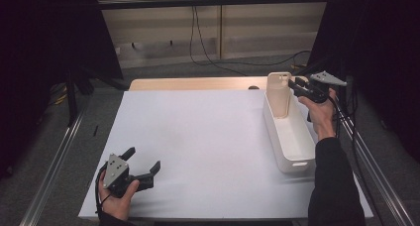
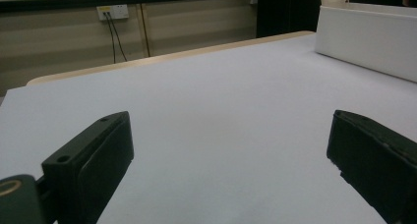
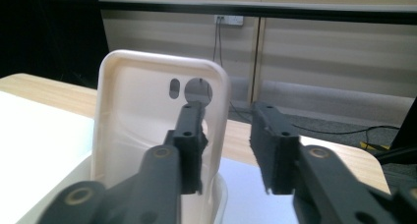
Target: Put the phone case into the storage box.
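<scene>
high view: right gripper (image 1: 295,85) hovering, jaws apart, beside phone case (image 1: 279,94) standing in white bin (image 1: 292,137); left gripper (image 1: 143,165) resting, jaws apart.

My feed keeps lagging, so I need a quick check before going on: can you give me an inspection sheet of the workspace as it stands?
Surface: white sheet covering a wooden table; bare in the middle.
Job's things: cream phone case standing upright at the far end of the long white bin, camera cutouts at the top.
Clutter: nothing seen.
Grippers: right gripper open, one jaw in front of the case's inner face and the other beside its edge, pads not pressing; left gripper open, resting low over the sheet's near left corner, nothing between its jaws.
Cables: black cables on the floor behind the table; a cable trails from the right gripper.
Surroundings: beige wall panels, wall socket, dark curtains either side.
</scene>
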